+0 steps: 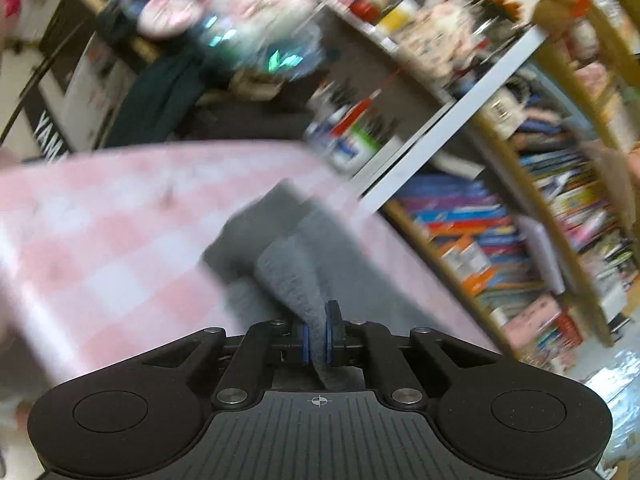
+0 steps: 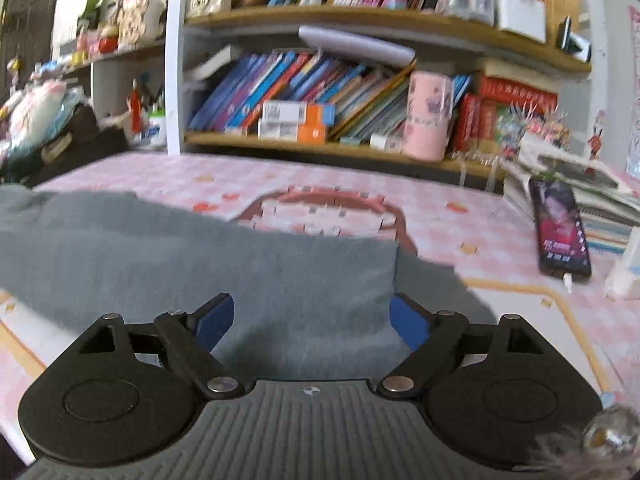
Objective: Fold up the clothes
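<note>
A grey cloth (image 2: 224,264) lies spread on the pink checked table (image 2: 500,232), reaching from the left edge to the middle of the right wrist view. My right gripper (image 2: 312,316) is open, its blue pads (image 2: 218,314) wide apart just above the cloth's near part. In the blurred left wrist view my left gripper (image 1: 317,338) is shut on a pinched fold of the grey cloth (image 1: 296,272), which rises from the table (image 1: 100,240) into the jaws.
A phone (image 2: 560,232) lies on the table at right beside a stack of papers (image 2: 592,196). A pink toy ring (image 2: 332,210) lies behind the cloth. Bookshelves (image 2: 320,92) stand along the far edge, with a pink cup (image 2: 426,116).
</note>
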